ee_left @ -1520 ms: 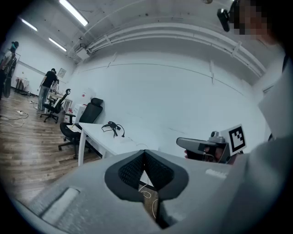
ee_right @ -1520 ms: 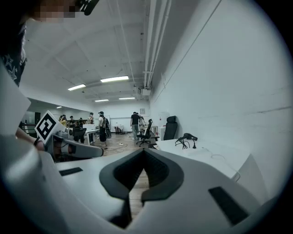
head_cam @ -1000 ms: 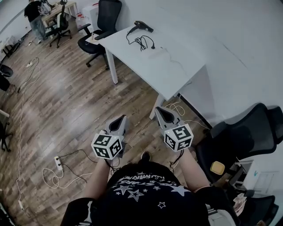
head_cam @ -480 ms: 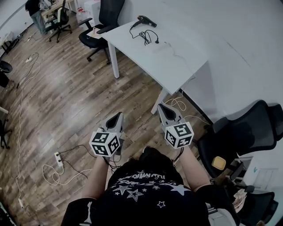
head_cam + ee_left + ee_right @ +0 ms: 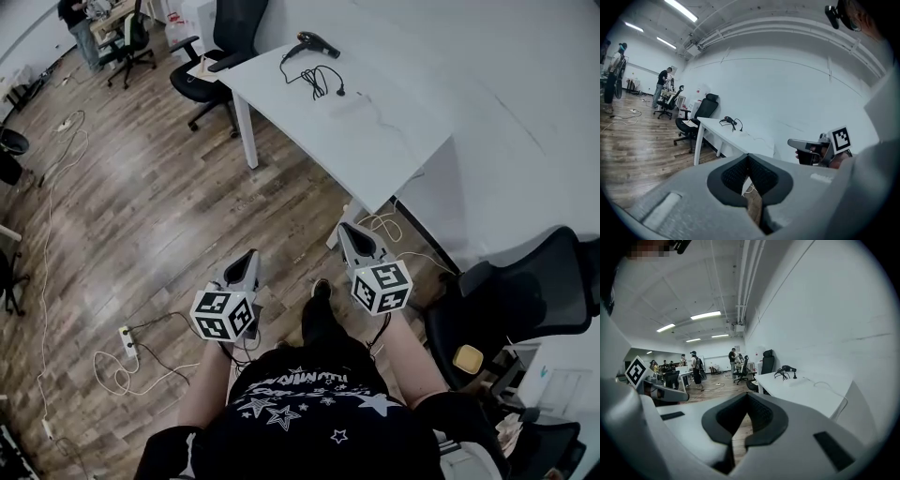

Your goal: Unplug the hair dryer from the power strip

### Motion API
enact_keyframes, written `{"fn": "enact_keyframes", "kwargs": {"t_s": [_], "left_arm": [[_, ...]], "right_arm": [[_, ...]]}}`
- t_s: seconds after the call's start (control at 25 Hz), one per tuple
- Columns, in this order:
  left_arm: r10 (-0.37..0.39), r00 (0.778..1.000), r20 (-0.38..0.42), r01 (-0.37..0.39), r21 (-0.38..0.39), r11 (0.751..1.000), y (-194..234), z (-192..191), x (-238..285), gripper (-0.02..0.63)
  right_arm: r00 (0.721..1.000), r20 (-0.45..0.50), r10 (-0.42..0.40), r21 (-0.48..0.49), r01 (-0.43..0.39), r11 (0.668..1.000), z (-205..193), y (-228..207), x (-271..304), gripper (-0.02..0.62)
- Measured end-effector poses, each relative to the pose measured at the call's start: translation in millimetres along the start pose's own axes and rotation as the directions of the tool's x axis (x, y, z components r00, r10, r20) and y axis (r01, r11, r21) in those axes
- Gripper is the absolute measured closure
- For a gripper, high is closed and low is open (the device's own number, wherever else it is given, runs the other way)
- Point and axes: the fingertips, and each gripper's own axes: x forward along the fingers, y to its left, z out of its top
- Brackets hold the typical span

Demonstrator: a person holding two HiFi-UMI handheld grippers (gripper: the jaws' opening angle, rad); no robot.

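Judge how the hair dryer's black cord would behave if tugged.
Probably floppy: the cord lies in loose loops beside the hair dryer. It looks thin, so a tug would likely straighten the loops first, then perhaps drag the hair dryer across the smooth white table.

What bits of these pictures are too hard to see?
- Head view: the hair dryer has a cord whose end is too small to tell if it is plugged in.
- Head view: the black chair is cut off by the right edge.
- Left gripper view: the left hand-held gripper hides the floor close by.
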Motion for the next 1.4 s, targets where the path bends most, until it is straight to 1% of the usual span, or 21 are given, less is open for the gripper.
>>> {"fn": "enact_keyframes", "kwargs": {"t_s": [0.2,0.36,0.56,0.72,0.84,1.12,1.4], "left_arm": [[0.035,0.999,0.014,-0.036,0.015,0.999,14,25,41,0.598],[0.060,0.998,0.034,-0.060,0.014,0.998,21,52,86,0.598],[0.060,0.998,0.030,-0.060,0.007,0.998,16,71,142,0.598],[0.046,0.999,0.008,-0.046,0.005,0.999,5,76,187,0.598],[0.039,0.999,-0.012,-0.039,0.021,0.999,-2,79,213,0.599],[0.039,0.999,-0.004,-0.039,0.036,0.999,-16,95,254,0.598],[0.018,1.000,-0.021,-0.017,0.038,0.999,-30,96,270,0.598]], "right_arm": [[0.999,0.013,0.043,0.021,-0.043,0.999,13,-32,51,0.586],[0.998,0.013,0.060,0.039,-0.060,0.997,30,-74,91,0.586],[0.999,0.019,0.041,0.055,-0.041,0.998,50,-132,118,0.586],[1.000,0.001,0.015,0.083,-0.015,0.996,48,-179,133,0.586],[1.000,-0.006,0.009,0.100,-0.008,0.995,46,-204,142,0.586],[1.000,0.002,0.019,0.113,-0.019,0.993,50,-239,150,0.586],[1.000,-0.007,0.018,0.122,-0.017,0.992,48,-251,148,0.586]]}}
